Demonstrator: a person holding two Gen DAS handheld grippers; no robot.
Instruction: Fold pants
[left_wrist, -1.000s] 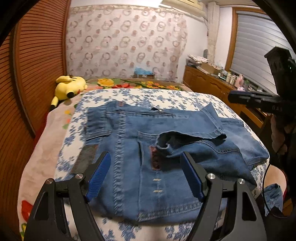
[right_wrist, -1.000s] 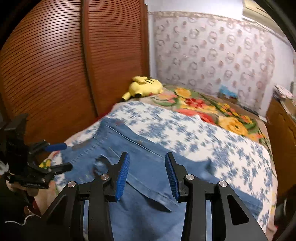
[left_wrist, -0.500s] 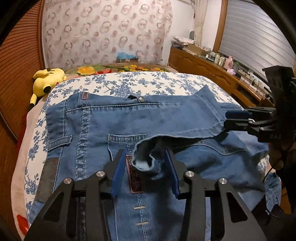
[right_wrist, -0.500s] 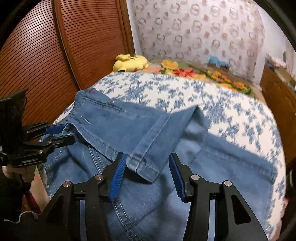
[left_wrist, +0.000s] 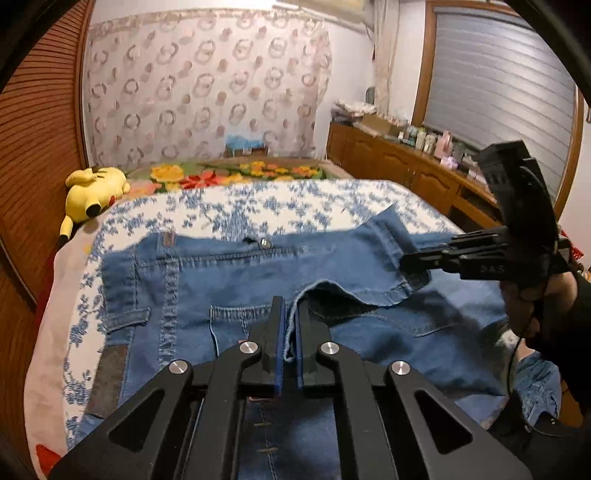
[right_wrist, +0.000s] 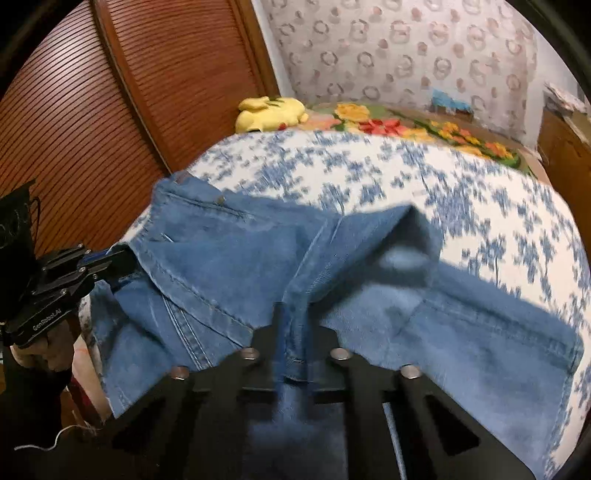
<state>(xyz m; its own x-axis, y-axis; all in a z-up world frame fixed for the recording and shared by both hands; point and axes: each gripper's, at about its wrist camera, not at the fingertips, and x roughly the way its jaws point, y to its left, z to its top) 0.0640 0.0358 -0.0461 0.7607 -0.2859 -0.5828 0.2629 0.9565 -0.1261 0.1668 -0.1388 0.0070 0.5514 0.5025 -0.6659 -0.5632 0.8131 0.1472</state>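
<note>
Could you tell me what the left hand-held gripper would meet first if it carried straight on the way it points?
The left hand-held gripper, shut on a hem of the jeans, would probably meet more denim straight ahead, then the bedspread. Depth is unclear.

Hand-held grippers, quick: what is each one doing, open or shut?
Left hand-held gripper: shut on the jeans' hem; jaws just closed.
Right hand-held gripper: shut on the jeans' hem too; jaws just closed.
</note>
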